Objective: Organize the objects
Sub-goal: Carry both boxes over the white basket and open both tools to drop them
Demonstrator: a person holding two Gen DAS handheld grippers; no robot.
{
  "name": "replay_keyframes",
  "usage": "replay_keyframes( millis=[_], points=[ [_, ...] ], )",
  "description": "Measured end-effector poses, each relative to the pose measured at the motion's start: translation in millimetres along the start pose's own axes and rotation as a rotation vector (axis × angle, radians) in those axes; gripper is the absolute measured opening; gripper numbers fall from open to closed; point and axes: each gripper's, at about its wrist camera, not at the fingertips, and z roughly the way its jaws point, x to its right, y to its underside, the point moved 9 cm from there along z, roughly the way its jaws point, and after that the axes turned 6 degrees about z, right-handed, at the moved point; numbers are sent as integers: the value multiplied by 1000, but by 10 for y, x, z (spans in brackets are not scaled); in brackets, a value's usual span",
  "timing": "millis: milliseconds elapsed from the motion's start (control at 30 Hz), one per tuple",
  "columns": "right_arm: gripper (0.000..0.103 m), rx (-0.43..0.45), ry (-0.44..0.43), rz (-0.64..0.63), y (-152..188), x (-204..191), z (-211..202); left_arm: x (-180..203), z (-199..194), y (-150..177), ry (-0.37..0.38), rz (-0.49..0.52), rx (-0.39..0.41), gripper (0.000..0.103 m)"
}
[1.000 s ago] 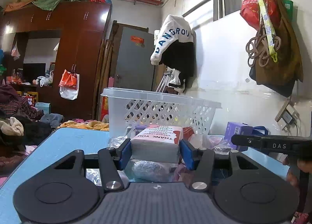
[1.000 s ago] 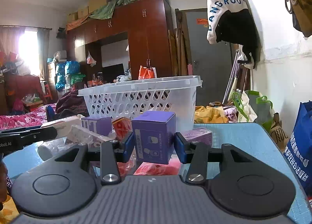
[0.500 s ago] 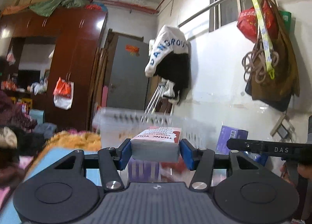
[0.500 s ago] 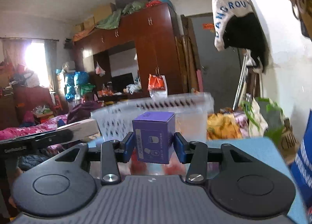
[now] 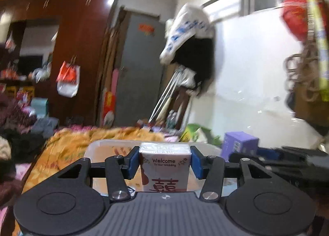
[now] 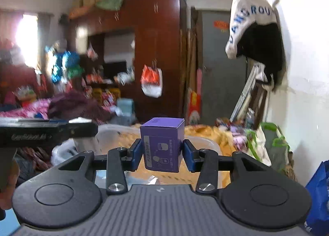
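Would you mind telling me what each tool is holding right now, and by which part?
The left tool clamps a white "Welcome" tissue pack by its two side faces. The right tool clamps a purple box by its left and right sides.

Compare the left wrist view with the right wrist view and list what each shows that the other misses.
Only the left wrist view shows the left gripper, its jaws closing on the white "Welcome" tissue pack with red characters, plus the red bag by the window.

Only the right wrist view shows the right gripper clamped on the purple cardboard box, the bright curtained window and a blue bag.

Both show the clear plastic basket below, the brown wardrobe, grey door and white lettered garment.
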Motion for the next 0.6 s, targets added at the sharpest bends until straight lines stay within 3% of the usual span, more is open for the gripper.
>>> replay_keyframes(
  millis=[133,167,200,233,300,433,467,500,567,600],
  points=[
    [49,5,17,-16,22,25,31,-33,174,-35,-35,31,-28,59],
    [57,-15,16,-17,44,22,45,-15,217,-17,-59,60,-45,79],
    [84,-44,5,-14,80,11,55,-14,254,28,-78,78,-74,91],
    [93,-38,4,-18,89,10,17,-10,276,81,-99,97,-97,91],
    [98,4,21,-24,87,34,-122,24,219,85,-106,114,-90,91],
    [103,10,17,-8,311,107,-447,64,-225,117,-49,89,-3,92],
    [103,8,16,-6,429,126,-529,66,-369,168,-44,80,20,96],
    [103,-7,19,-1,611,153,-626,61,-528,233,-54,87,58,103],
    [103,-64,29,11,862,199,-680,32,-878,360,-98,99,199,103],
    [103,-95,38,29,1019,221,-714,28,-1044,452,-75,100,251,103]
  ],
)
